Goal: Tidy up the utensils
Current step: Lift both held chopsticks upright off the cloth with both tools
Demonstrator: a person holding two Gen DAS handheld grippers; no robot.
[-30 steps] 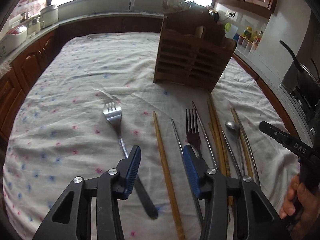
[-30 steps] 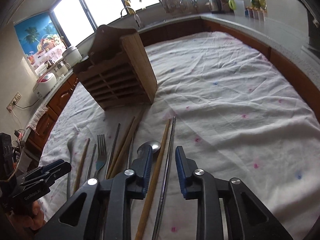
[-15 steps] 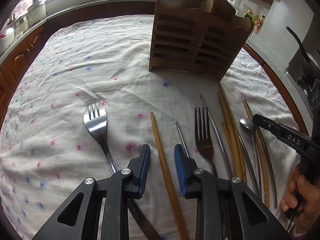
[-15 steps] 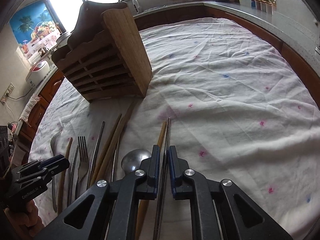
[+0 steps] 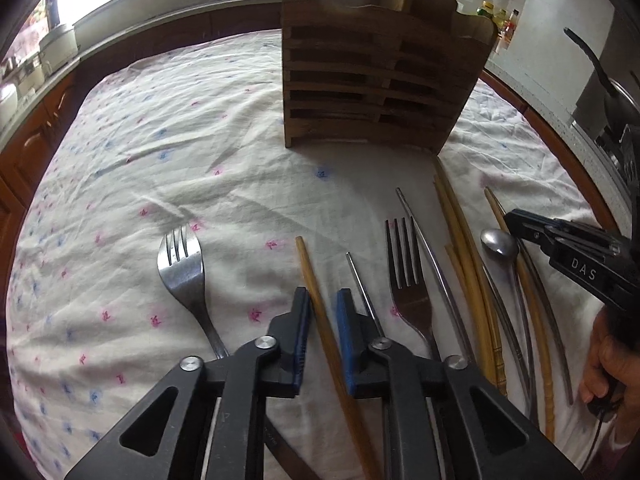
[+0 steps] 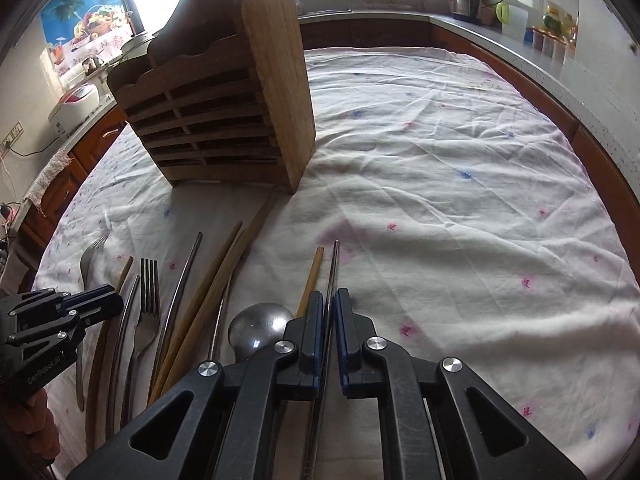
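A wooden utensil rack [image 5: 380, 80] stands on the clothed table; it also shows in the right wrist view [image 6: 224, 108]. Forks, chopsticks and a spoon lie in a row in front of it. My left gripper [image 5: 322, 300] has its jaws closed narrowly around a wooden chopstick [image 5: 316, 280] lying on the cloth. My right gripper [image 6: 329, 300] is shut on a metal chopstick [image 6: 334, 264], next to a wooden chopstick [image 6: 312, 276] and a metal spoon [image 6: 260, 326]. One fork [image 5: 182, 268] lies apart at the left; another fork [image 5: 406, 280] lies right of my left gripper.
The table is covered with a white flowered cloth [image 6: 440, 200]. Kitchen counters with appliances ring the table. A pan handle [image 5: 592, 64] shows at the right edge. A kettle [image 6: 464, 0] stands on the far counter.
Both grippers moved forward toward the rack and lower. The left jaws narrowed around the wooden chopstick. The right jaws closed onto the metal chopstick.
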